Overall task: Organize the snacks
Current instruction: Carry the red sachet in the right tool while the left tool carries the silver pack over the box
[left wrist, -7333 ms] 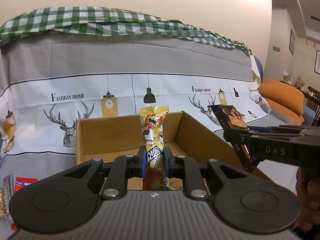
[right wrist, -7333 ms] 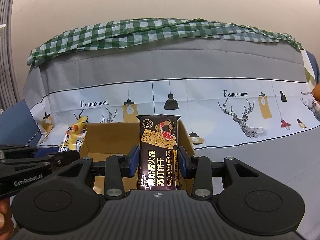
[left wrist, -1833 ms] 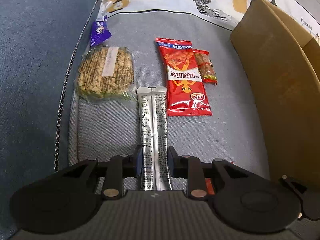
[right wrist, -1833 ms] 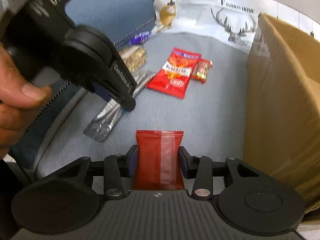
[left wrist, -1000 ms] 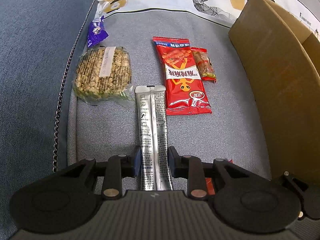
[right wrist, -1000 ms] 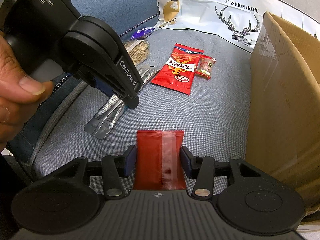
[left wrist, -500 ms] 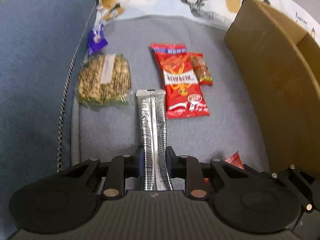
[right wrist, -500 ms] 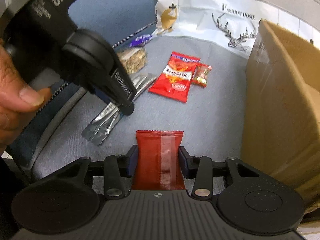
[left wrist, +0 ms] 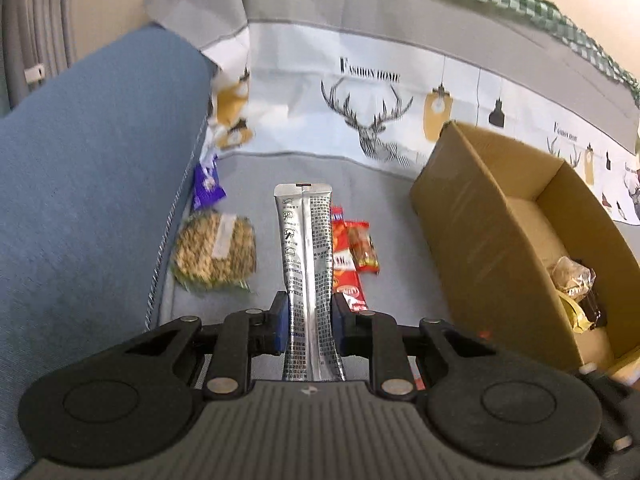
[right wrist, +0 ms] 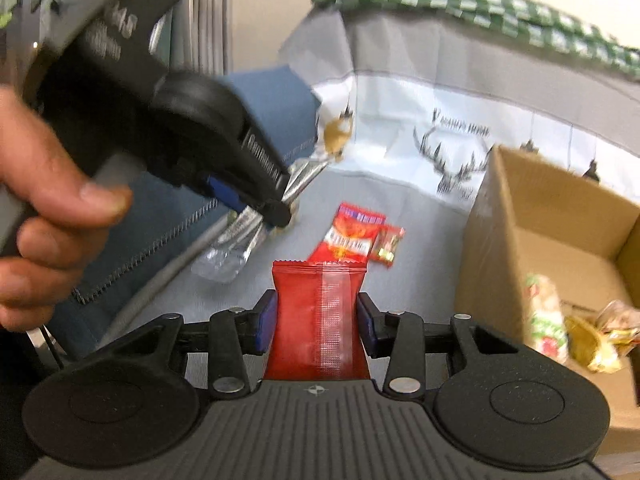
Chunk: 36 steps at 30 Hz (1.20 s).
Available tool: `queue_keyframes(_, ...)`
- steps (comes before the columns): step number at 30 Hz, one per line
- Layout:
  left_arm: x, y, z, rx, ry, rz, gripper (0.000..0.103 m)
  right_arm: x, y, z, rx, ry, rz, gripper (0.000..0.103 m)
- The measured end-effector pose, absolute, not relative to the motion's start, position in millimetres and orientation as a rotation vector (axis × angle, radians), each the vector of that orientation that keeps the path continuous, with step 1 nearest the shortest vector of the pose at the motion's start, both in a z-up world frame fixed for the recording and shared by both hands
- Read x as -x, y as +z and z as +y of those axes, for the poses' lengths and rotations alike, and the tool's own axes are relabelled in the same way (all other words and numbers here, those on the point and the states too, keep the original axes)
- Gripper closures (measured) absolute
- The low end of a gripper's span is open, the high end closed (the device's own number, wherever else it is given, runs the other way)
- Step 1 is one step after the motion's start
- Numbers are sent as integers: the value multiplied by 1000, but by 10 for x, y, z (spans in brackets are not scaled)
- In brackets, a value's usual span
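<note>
My left gripper is shut on a long silver foil packet and holds it lifted above the grey sofa seat. My right gripper is shut on a red packet, also lifted. The left gripper with its silver packet shows at the left of the right wrist view. The open cardboard box stands to the right in the left wrist view and in the right wrist view, with several snacks inside.
On the seat lie a large red bag, a small red snack, a round grain cake in clear wrap and a purple wrapper. A blue cushion is at the left. A deer-print cover hangs behind.
Both grippers have lifted their packets off the seat and tilted up, so the box's inside and the sofa back now show.
</note>
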State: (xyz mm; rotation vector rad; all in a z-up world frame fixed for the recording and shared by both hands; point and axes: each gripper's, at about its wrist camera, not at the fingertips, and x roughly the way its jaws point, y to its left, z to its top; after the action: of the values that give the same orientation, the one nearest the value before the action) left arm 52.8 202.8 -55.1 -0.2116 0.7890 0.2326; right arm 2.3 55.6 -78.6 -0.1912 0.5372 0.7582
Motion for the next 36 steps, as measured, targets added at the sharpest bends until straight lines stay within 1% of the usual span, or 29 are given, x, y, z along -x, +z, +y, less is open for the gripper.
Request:
queue_keyframes(7, -544, -475, 2101, 240, 263, 730, 79, -142, -253, 129, 66, 701, 392, 60)
queue_keyframes(12, -611, -425, 1959, 214, 236, 695, 79, -488, 142, -309, -35, 631, 329, 60)
queue_keyframes(16, -688, -395, 1788, 184, 201, 664, 79, -851, 297, -633, -44, 561, 285, 60)
queue_keyframes(21, -789, -335, 1559, 168, 158, 615, 79, -1225, 176, -1066, -58, 452, 296, 60)
queue_keyframes(25, -883, -271, 1357, 172, 122, 568, 79, -1366, -53, -1336, -98, 372, 398, 60)
queue_keyframes(30, -1013, -204, 1050, 179, 65, 500, 79, -1371, -42, -1442, -66, 360, 361, 60)
queue_keyframes(36, -1115, -160, 613, 154, -16, 426, 79, -1365, -79, -1514, -15, 357, 359, 60)
